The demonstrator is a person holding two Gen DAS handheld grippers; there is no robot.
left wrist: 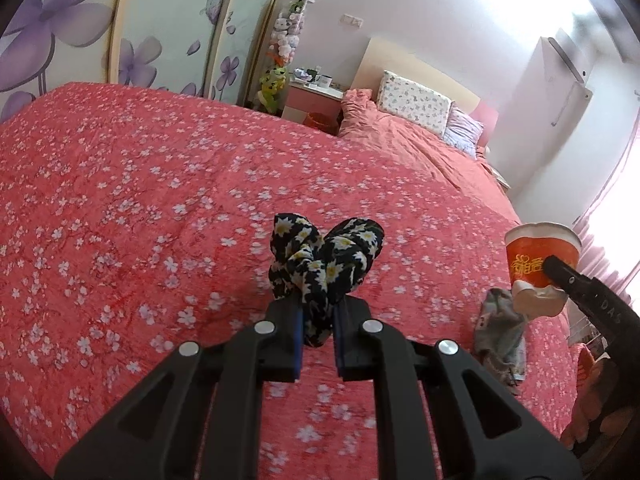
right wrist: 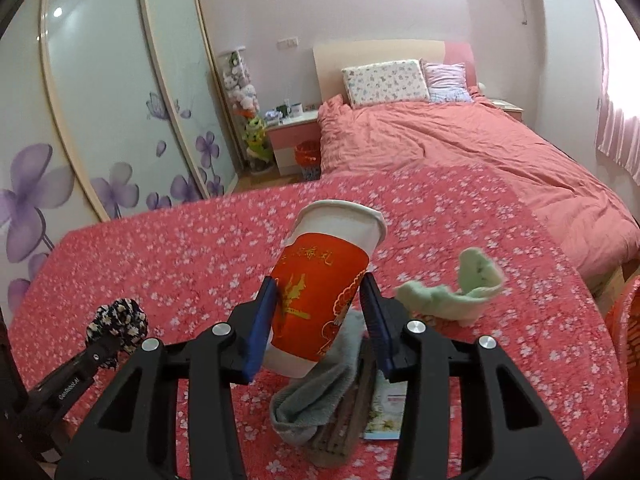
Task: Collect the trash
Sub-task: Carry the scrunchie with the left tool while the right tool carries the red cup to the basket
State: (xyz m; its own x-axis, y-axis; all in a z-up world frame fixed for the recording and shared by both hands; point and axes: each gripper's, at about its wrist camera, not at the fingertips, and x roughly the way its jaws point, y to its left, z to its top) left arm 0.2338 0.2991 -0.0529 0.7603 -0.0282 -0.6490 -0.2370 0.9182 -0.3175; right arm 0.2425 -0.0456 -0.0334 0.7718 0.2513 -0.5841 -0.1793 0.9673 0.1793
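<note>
Left wrist view shows the left gripper (left wrist: 318, 328) pinching a black fabric scrunchie printed with white daisies (left wrist: 326, 266), lifted above the red bedspread with small white blossoms (left wrist: 120, 208). Toward the bedspread's right edge, the right gripper (right wrist: 322, 316) clamps a red-and-white paper cup (right wrist: 326, 286) by its sides, the cup tilted and raised off the cloth (its rim looks slightly dented). Below the cup, near the front edge, lie a crumpled grey sock (right wrist: 316, 392) and a printed paper leaflet (right wrist: 386, 412) just beside it. A pale green sock (right wrist: 460, 292) lies to the right of the cup, nearer the right edge. No earlier picture is given.
</note>
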